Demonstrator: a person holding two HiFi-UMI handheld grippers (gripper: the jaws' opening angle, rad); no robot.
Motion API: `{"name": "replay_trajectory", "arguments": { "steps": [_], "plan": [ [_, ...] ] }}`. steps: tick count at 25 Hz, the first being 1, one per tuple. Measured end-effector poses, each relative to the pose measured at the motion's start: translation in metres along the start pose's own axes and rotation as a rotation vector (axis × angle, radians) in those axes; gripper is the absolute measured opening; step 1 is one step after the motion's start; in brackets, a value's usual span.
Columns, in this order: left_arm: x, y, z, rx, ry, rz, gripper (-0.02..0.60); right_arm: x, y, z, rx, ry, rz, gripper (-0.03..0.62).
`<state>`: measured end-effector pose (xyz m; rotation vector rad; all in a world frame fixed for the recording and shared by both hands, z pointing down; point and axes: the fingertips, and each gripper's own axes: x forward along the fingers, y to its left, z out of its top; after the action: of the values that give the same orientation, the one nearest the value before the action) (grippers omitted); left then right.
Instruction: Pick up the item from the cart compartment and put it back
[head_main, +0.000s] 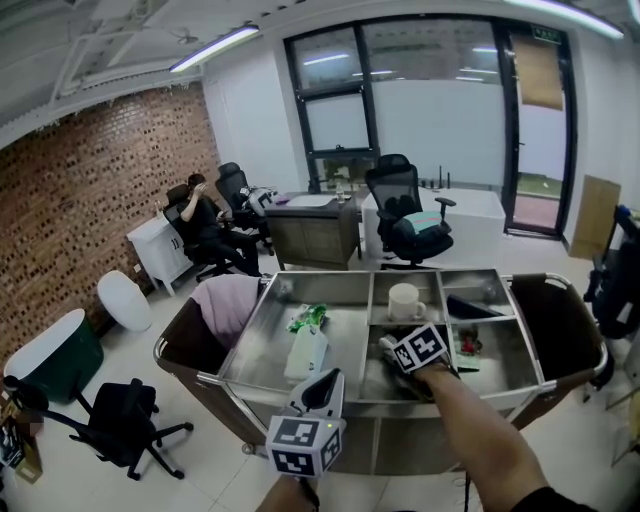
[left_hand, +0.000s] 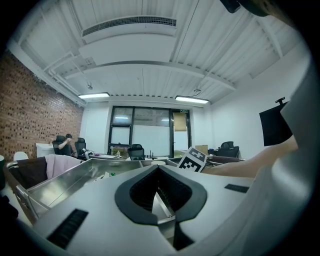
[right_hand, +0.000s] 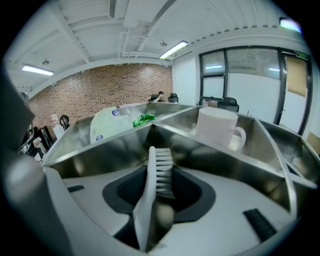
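Observation:
A steel cart (head_main: 300, 380) with several compartments stands in front of me. My right gripper (head_main: 396, 360) reaches down into the front middle compartment and is shut on a white brush (right_hand: 159, 170). The brush stands on edge between the pads, bristles to the right. In the head view the marker cube hides most of the brush (head_main: 387, 345). My left gripper (head_main: 322, 386) hovers level at the cart's near rim, shut and holding nothing (left_hand: 159, 168).
A white mug (head_main: 405, 300) (right_hand: 220, 127) stands in the back middle compartment. A white packet (head_main: 306, 352) (right_hand: 107, 125) and a green wrapper (head_main: 308, 318) lie in the large left compartment. Dark bags (head_main: 565, 320) hang at both cart ends. A person (head_main: 205, 225) sits far left among office chairs.

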<state>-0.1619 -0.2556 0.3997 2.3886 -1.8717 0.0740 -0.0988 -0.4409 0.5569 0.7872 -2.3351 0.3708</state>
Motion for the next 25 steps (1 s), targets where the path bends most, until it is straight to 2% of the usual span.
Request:
{"name": "replay_trajectory", "arguments": {
  "steps": [13, 19, 25],
  "plan": [
    [0.003, -0.013, -0.001, 0.007, 0.005, -0.018, 0.000, -0.101, 0.018, 0.067, -0.021, -0.409, -0.003, 0.170],
    [0.003, -0.018, -0.002, 0.010, 0.001, -0.025, 0.000, -0.176, 0.041, 0.101, -0.084, -0.598, 0.006, 0.170],
    [0.001, -0.021, 0.003, 0.014, -0.009, -0.029, 0.000, -0.258, 0.060, 0.112, -0.136, -0.775, -0.017, 0.170]
  ]
}}
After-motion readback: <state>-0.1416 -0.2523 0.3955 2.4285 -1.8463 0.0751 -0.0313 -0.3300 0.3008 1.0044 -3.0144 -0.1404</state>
